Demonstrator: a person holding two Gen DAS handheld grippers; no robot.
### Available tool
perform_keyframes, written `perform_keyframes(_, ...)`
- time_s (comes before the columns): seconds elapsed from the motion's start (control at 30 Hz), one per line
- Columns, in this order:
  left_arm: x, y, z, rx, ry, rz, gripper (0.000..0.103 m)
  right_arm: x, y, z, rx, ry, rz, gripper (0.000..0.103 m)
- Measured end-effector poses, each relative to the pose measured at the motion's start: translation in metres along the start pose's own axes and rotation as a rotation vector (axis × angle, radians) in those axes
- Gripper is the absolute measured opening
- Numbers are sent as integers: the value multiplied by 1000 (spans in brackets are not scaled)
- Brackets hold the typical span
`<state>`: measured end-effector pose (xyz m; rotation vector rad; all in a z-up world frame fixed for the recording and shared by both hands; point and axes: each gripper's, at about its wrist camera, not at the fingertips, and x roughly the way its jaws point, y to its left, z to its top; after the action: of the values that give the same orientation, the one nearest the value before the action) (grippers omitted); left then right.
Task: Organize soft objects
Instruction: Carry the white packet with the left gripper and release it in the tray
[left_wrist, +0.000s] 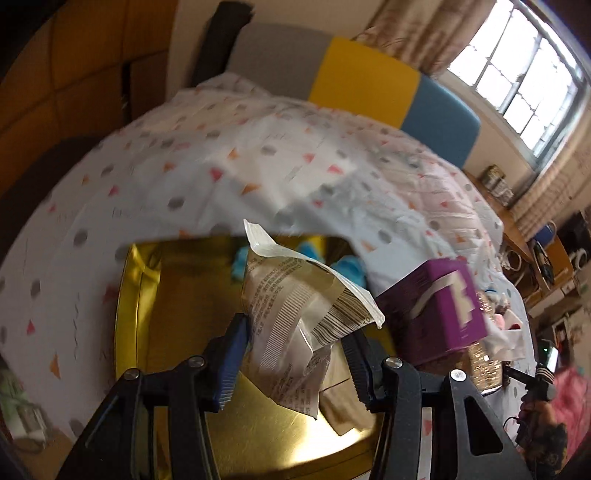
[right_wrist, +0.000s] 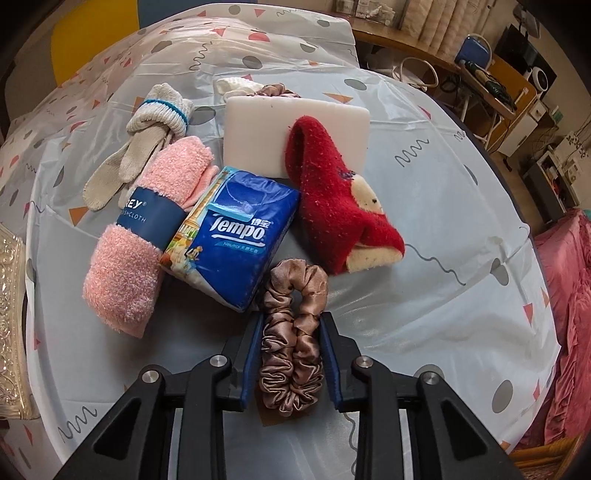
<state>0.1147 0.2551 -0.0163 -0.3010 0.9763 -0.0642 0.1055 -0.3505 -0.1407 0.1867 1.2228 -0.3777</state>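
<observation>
In the left wrist view my left gripper (left_wrist: 295, 332) is shut on a crinkled white plastic packet (left_wrist: 295, 306) with a barcode, held above a gold tray (left_wrist: 136, 295). Blue fluffy items (left_wrist: 347, 266) lie at the tray's far end. In the right wrist view my right gripper (right_wrist: 291, 319) points down at the table, and its blue pads press both sides of a brown satin scrunchie (right_wrist: 291, 362). Just beyond lie a blue Tempo tissue pack (right_wrist: 236, 229), a rolled pink dishcloth (right_wrist: 136, 240), a red fuzzy sock (right_wrist: 332, 206), a white foam block (right_wrist: 277, 122) and knit gloves (right_wrist: 147, 140).
A purple box (left_wrist: 436, 314) stands right of the gold tray, with a glittery container (left_wrist: 484, 365) behind it. An ornate silver tray (right_wrist: 11, 314) sits at the left table edge. A second scrunchie (right_wrist: 273, 90) lies behind the foam block. Pink fabric (right_wrist: 569, 295) lies off to the right.
</observation>
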Motion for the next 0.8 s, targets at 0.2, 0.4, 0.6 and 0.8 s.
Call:
perform_keyframes(0.2,54,20,-9,-146,108,3,52,-2,6,-4,-66,-27,-42,29)
perform_keyframes(0.4,84,13,7,-176,117,23,54,-5,14,-7,-104,-46,-62,25)
perform_keyframes(0.6,68,6,-2,-128,50,85,60,-7,19,-8,-120,-48,-62,23)
perform_keyframes(0.8,31,-4,-33,-38,-61,204,72,-8,21,-10,-107,-45,-56,23)
